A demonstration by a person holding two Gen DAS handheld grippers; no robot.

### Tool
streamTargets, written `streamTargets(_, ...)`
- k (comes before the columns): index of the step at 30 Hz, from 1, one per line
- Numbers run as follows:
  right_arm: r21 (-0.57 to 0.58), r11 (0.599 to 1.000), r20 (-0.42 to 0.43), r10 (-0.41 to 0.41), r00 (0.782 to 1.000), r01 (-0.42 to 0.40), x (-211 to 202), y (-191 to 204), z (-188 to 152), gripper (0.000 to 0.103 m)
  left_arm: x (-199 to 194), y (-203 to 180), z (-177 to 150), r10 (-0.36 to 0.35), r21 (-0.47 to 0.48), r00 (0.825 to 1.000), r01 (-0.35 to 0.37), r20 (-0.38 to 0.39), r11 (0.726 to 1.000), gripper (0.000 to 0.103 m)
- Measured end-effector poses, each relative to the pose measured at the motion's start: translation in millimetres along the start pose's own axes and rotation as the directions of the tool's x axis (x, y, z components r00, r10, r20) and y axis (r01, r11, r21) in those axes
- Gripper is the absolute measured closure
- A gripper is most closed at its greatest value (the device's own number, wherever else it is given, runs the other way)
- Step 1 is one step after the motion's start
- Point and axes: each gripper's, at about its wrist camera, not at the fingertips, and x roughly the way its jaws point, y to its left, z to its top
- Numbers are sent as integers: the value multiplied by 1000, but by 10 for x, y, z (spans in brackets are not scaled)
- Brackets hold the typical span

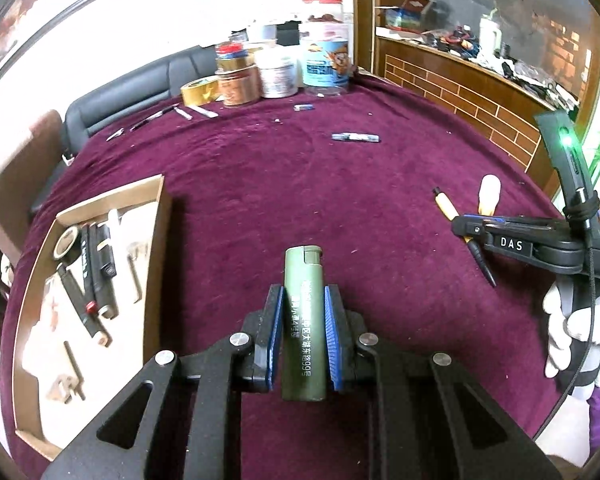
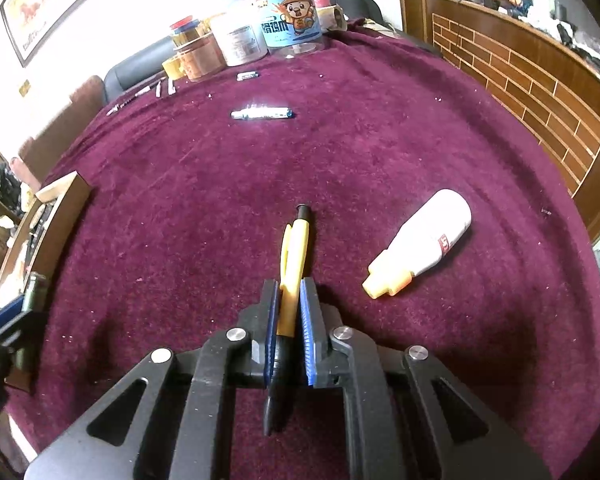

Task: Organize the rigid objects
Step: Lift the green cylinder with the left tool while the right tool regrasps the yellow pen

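Maroon velvet tablecloth (image 1: 260, 200) | left gripper (image 1: 304, 300) clamped on olive-green plastic lighter (image 1: 303, 320), near shallow cardboard tray (image 1: 156, 280) at left edge | right gripper (image 2: 289, 292) pinching yellow-and-black pen (image 2: 294, 264)

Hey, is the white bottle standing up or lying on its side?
On its side. The white bottle lies flat on the purple cloth, orange cap pointing toward the camera, right of the pen.

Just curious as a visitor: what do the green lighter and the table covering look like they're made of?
Green lighter: probably plastic, matte olive body with printed white characters. Table covering: looks like plush velvet-type fabric, deep maroon, with fuzzy nap, soft folds and lint specks.
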Motion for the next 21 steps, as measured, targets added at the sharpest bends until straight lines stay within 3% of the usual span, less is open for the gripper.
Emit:
streamTargets(6, -63, 995, -1, -75, 997, 74, 14, 130, 15, 95, -94, 183, -59, 7, -43, 1000, -6, 13, 999, 87)
streamTargets(21, -134, 991, 28, 9, 1000, -5, -241, 667, -8, 96, -242, 489, -177, -5, -119, 999, 12, 52, 993, 87)
